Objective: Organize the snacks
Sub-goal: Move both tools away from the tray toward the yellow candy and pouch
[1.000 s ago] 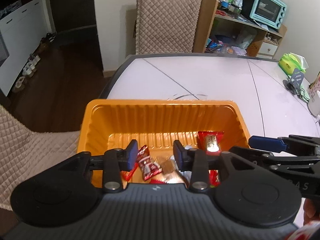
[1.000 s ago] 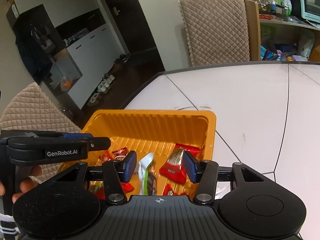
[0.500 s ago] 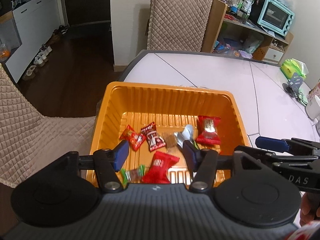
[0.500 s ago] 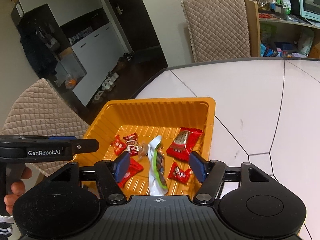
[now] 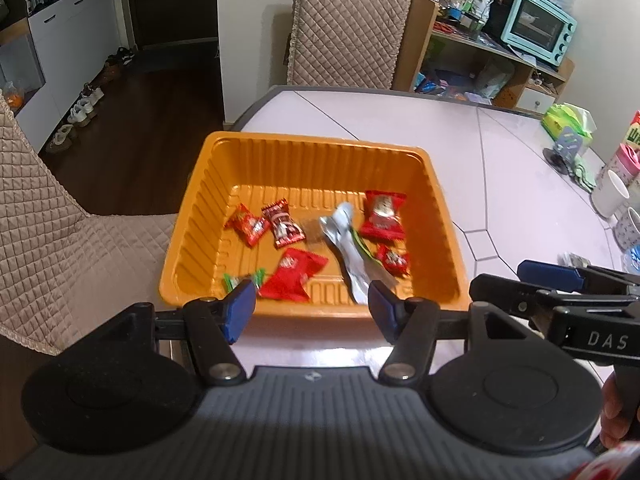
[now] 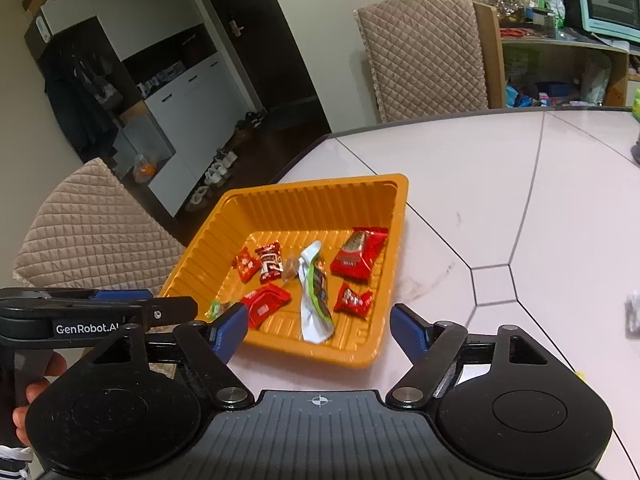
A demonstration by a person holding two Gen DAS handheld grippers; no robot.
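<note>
One orange tray (image 5: 316, 152) is sitting on the bench (image 5: 400, 120), holding five red snack packets (image 5: 382, 216), one silver pouch (image 5: 348, 252), one green-wrapped candy (image 5: 240, 278) and one brown sweet (image 6: 289, 266).

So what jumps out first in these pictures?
A bright orange tray near the table's corner, holding red snack packets and a long silver wrapper. Nearest the cameras, the left gripper and right gripper hang before the tray, jaws opening and empty.

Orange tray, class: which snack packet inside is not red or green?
The long silver packet, lying lengthwise in the orange tray between the red packets; the small green candy sits near the front rim.
</note>
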